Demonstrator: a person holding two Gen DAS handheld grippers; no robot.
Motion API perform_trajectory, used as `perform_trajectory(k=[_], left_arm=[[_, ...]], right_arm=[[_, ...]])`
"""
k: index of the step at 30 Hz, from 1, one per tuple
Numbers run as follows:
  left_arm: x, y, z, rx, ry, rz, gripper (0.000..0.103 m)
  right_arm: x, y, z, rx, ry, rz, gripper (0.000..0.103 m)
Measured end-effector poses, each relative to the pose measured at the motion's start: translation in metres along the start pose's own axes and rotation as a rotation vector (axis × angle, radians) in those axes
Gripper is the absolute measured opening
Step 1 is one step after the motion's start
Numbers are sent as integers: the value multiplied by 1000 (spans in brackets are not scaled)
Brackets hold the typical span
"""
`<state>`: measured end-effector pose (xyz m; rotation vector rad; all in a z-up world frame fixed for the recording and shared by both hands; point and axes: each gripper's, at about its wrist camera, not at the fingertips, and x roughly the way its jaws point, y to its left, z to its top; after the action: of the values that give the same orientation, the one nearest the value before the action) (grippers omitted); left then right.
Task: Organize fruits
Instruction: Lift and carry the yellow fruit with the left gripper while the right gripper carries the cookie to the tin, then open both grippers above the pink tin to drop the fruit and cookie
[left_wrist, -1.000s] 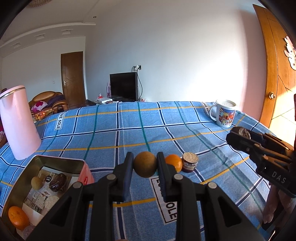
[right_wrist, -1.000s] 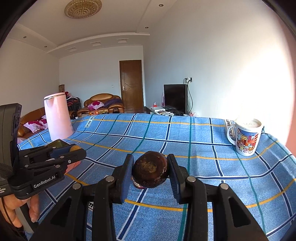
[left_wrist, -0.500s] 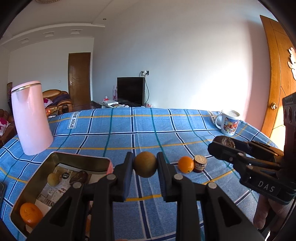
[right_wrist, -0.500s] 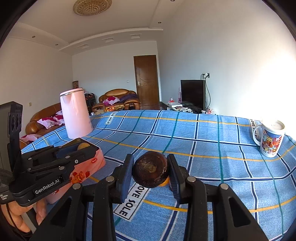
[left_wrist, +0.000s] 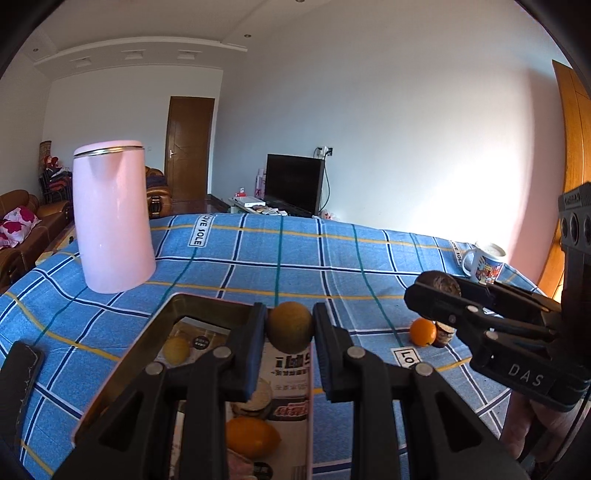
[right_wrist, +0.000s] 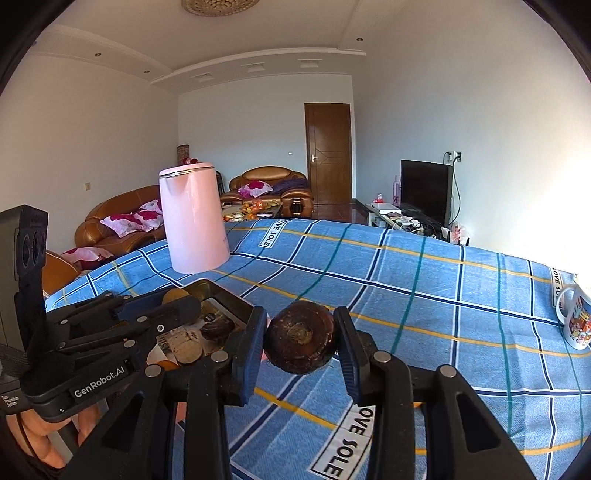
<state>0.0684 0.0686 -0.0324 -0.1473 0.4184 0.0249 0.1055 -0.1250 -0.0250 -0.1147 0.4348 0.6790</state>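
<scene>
One blue plaid tablecloth (left_wrist: 332, 266) carries everything. Near its left edge stands a tall pink kettle (left_wrist: 112, 218), with an open metal tin (left_wrist: 207, 306) in front holding oranges. Above the tin, the left gripper (left_wrist: 290, 328) clamps a round brownish-green fruit (left_wrist: 290, 326). Beside it, the right gripper (right_wrist: 300, 341) squeezes a dark brown wrinkled fruit (right_wrist: 300, 341).

White plastered walls (right_wrist: 258, 122) and stepped white ceiling with recessed spotlights (right_wrist: 258, 68). Dark brown panelled wooden door (right_wrist: 327, 153) in far wall, shut. Brown leather sofa with pink floral cushions (right_wrist: 122, 218) at left. Black flat television (right_wrist: 424, 190) on low white stand at right, cable up to wall socket. Strong sunlight across right-hand wall (left_wrist: 480, 192).
</scene>
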Motion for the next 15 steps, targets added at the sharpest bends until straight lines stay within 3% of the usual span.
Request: perform_trajectory(k=[15], left_arm=[[3,80,-3,-122,66,84,27]], right_arm=[[54,66,7,-76,92,114,39]])
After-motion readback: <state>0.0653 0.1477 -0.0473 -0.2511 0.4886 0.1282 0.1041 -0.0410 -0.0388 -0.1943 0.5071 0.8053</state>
